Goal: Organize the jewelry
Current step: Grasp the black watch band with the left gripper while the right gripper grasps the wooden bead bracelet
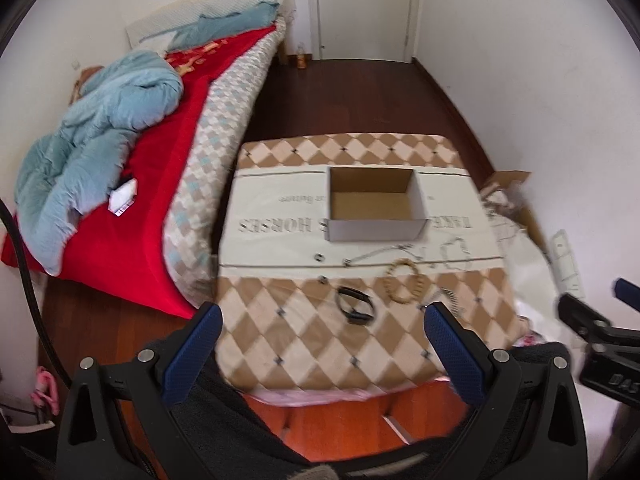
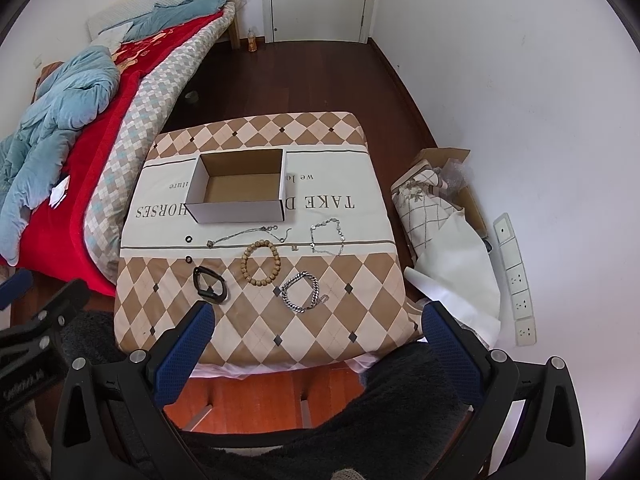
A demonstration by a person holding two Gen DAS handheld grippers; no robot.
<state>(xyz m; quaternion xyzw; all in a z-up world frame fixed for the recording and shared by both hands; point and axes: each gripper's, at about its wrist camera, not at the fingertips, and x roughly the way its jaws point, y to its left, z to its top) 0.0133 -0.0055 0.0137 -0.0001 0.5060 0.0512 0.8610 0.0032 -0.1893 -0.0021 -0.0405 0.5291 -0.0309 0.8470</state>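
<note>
A: Both sets of fingers stand wide apart with nothing between them. The right gripper (image 2: 318, 340) hangs over the near edge of the cushioned table (image 2: 360, 320); the left gripper (image 1: 322, 344) does the same, though its view is smeared.

B: What's likeliest to go wrong?

A: The thin pieces, I'd say. The fine chain (image 2: 248, 234) and the slim silver bracelet (image 2: 328, 236) lie flat on soft cloth, so broad pads could pinch fabric instead, or snag a chain and drag a neighbour along.

B: Place them for me against the cardboard box (image 2: 240, 184).

A: It sits open and empty on the far half. Everything lies on its near side: the fine chain just in front, the slim bracelet in front and right, two small dark rings (image 2: 188, 248) front-left. Nearer the fingers come the wooden bead bracelet (image 2: 261, 263), the black band (image 2: 210, 284) and the heavy silver chain bracelet (image 2: 302, 292), all apart from the pads.
</note>
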